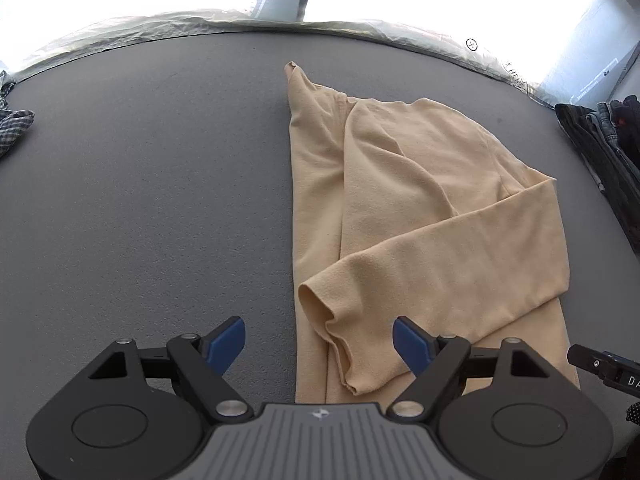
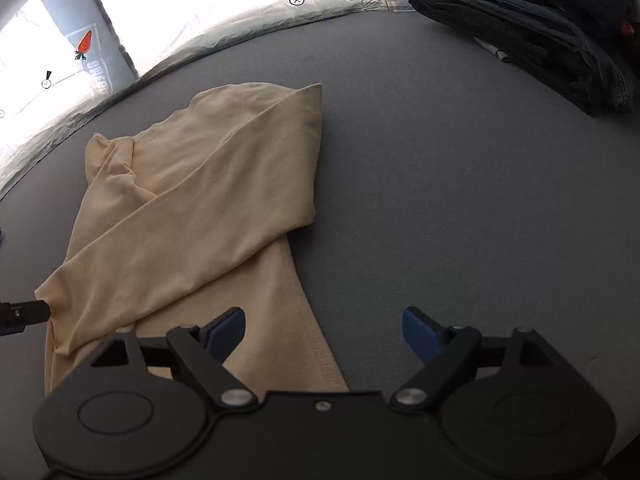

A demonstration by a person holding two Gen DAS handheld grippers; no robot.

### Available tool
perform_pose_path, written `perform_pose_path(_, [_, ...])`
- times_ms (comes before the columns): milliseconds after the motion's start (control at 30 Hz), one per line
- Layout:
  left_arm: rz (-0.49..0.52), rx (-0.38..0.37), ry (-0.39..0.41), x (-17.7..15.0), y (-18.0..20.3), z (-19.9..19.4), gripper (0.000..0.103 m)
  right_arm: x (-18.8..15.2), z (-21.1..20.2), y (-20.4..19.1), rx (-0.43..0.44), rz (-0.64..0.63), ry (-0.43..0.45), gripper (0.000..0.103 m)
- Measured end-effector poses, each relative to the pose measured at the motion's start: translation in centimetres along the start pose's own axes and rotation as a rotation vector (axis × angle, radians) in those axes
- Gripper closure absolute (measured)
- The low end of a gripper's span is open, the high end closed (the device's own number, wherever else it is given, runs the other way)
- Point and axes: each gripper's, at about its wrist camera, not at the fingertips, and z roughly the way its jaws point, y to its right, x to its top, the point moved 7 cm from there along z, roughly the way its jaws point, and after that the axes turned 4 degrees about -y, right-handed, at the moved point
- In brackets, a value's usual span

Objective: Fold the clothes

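**Shirt half-folded on bench, both jaws open and empty**

Shirt [image 1: 420,208] is lying flat on the grey bench [image 1: 140,200], tan, long-sleeved, folded lengthwise into a narrow strip. One sleeve [image 1: 440,264] is lying diagonally across the body, cuff [image 1: 340,340] ending near the left edge of the strip.

Left gripper [image 1: 319,342] is hovering over the near end of the shirt, jaws standing wide apart. The cuff is sitting between the blue pads [image 1: 228,340] but neither pad is touching it; nothing gripped.

Right gripper [image 2: 324,336] is hanging over the shirt's right hem edge [image 2: 312,340], jaws also wide apart. Left pad is over the fabric, right pad over bare bench. Nothing gripped.

Stack of dark folded clothes [image 2: 540,32], denim among them, is sitting at the far right of the bench, well apart from the shirt. Checked cloth [image 1: 14,128] is lying at the left edge. Crinkled silvery sheet [image 1: 160,28] is running along the far edge of the bench.
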Motion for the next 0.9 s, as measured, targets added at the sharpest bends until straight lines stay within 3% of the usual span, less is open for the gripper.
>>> perform_pose_path(33, [0.007, 0.011, -0.003, 0.1, 0.4, 0.4, 0.024, -0.3, 0.0, 0.5, -0.001, -0.005, -0.006, 0.015])
perform_pose_path(100, [0.027, 0.044, -0.013, 0.2, 1.2, 1.0, 0.038, -0.5, 0.1, 1.0, 0.004, -0.012, -0.013, 0.014])
perform_pose_path(233, [0.043, 0.109, -0.029, -0.1, 2.1, 1.6, 0.089, -0.2, 0.2, 1.4, -0.003, -0.050, -0.005, 0.013])
perform_pose_path(433, [-0.008, 0.147, 0.021, -0.1, 2.1, 0.0, 0.095, 0.3, 1.0, 1.6, 0.039, -0.096, -0.020, 0.013])
perform_pose_path(500, [-0.005, 0.184, 0.038, -0.1, 2.2, -1.0, 0.101, 0.5, 1.2, 1.4, 0.050, -0.120, -0.023, 0.013])
perform_pose_path(600, [0.008, 0.230, 0.093, 0.3, 2.3, -2.8, 0.101, 0.7, 1.5, 1.1, 0.064, -0.157, -0.026, 0.011])
perform_pose_path(733, [-0.020, 0.229, 0.123, 0.9, 2.2, -4.4, 0.103, 1.0, 1.9, 0.9, 0.080, -0.197, -0.032, 0.008])
perform_pose_path(833, [-0.025, 0.222, 0.105, 1.1, 2.2, -3.9, 0.097, 0.8, 2.0, 0.6, 0.083, -0.226, -0.030, 0.004])
perform_pose_path(900, [-0.023, 0.227, 0.098, 1.2, 2.2, -3.3, 0.085, 0.6, 2.0, 0.5, 0.078, -0.244, -0.024, 0.003])
